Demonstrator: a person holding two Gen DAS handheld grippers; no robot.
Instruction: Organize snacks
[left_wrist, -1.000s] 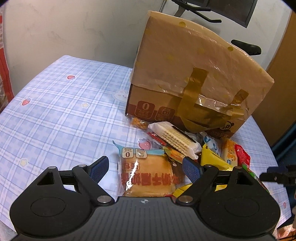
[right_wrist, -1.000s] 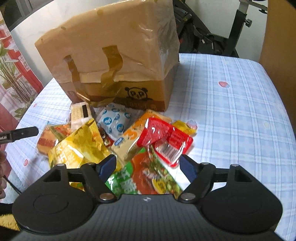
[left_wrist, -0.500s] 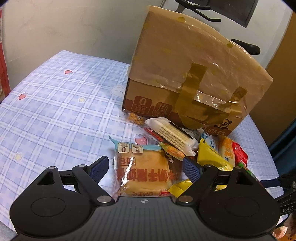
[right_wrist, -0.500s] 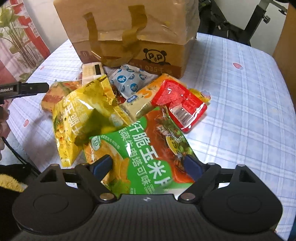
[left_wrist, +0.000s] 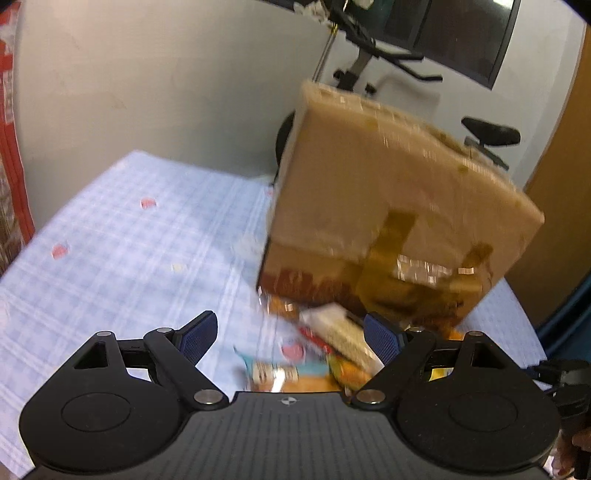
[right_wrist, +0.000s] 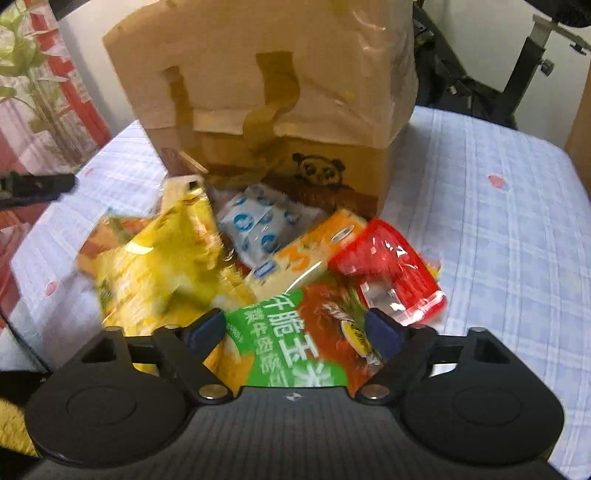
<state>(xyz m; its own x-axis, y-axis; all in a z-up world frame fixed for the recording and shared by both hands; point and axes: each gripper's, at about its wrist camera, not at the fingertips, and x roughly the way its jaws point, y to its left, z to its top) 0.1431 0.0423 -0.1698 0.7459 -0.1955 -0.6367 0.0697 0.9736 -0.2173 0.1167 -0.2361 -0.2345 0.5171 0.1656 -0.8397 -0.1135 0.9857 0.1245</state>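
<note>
My right gripper (right_wrist: 295, 328) jaws just narrowed, unclamped astride green chip bag (right_wrist: 291, 347) near table (right_wrist: 517, 221) front edge; left gripper (left_wrist: 286, 332) wide, empty; slick bag could slip off.

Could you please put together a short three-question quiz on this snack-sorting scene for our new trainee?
1. True or false: the right gripper is clamped on the red packet.
2. Which packet lies directly under the right gripper's open jaws: A) the yellow bag, B) the green and orange corn-snack bag, C) the blue-dotted white packet?
3. What large thing stands on the checked tablecloth behind the snack pile?

Key
1. False: its jaws are open and grip nothing.
2. B.
3. The taped cardboard box with a panda drawing.
</note>
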